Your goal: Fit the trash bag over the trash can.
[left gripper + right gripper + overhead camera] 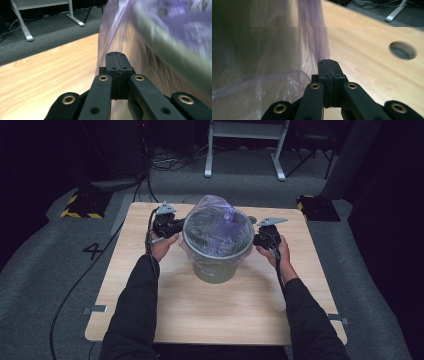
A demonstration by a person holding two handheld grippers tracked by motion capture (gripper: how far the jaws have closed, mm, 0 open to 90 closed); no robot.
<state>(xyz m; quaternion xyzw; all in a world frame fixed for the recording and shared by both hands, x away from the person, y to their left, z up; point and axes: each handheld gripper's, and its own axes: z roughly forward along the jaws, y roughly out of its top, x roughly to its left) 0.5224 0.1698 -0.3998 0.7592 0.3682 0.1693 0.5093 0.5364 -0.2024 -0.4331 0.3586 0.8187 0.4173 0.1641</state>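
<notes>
Flanking the bagged bin (216,255), both grippers (167,226) (266,236) closed, seemingly pinching purple liner (312,45).

Your left gripper view blurs the bag (120,22) and bin (175,50); whether your closed grippers pinch film stays hidden.

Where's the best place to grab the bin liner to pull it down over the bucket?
Grip the purple liner by its loose skirt below the bucket rim, coming in level from both sides. There the film hangs free and pinchable; over the rim it looks stretched taut.
</notes>
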